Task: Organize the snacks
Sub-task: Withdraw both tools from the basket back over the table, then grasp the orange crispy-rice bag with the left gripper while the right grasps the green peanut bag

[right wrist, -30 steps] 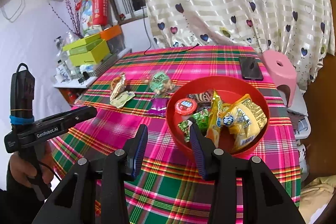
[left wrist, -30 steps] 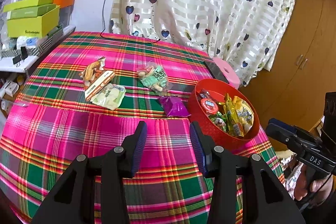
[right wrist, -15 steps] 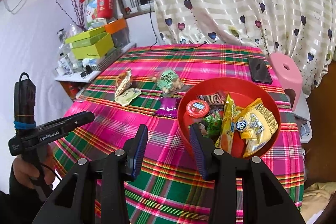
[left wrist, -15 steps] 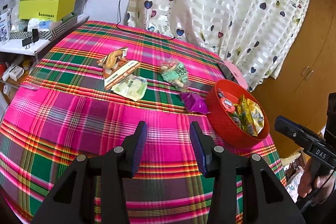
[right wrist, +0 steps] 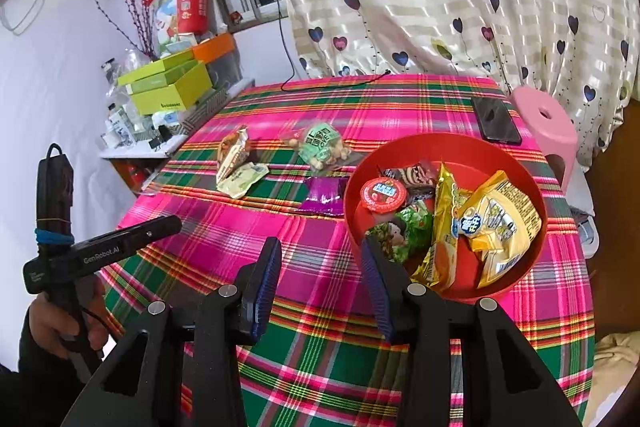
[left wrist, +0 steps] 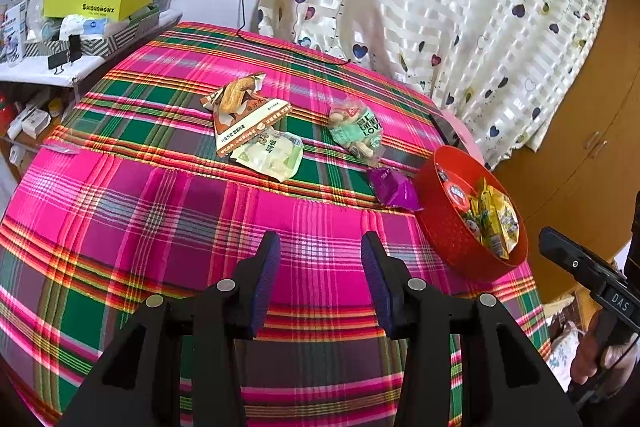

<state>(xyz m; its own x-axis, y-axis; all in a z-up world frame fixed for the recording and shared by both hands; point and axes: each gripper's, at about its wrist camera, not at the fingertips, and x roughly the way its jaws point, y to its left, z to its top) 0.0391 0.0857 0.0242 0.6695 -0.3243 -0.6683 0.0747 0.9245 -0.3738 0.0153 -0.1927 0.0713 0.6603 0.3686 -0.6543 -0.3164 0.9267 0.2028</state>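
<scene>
The red bowl (right wrist: 444, 163) sits near the table's right edge and already holds several packets, so the sorting looks partly done. Four snacks lie loose on the plaid tablecloth (left wrist: 160, 211) toward the middle: a purple packet (left wrist: 394, 189) just beside the bowl's rim, a green nut bag (left wrist: 356, 131) farther back, and a brown wrapper (left wrist: 244, 111) overlapping a pale green pouch (left wrist: 272, 155) toward the left edge. The left gripper (left wrist: 316, 267) and right gripper (right wrist: 320, 267) both hover above the near edge, fingers spread and empty. The next move probably calls for lowering one gripper over a loose packet, likely the purple one, and pinching it.
</scene>
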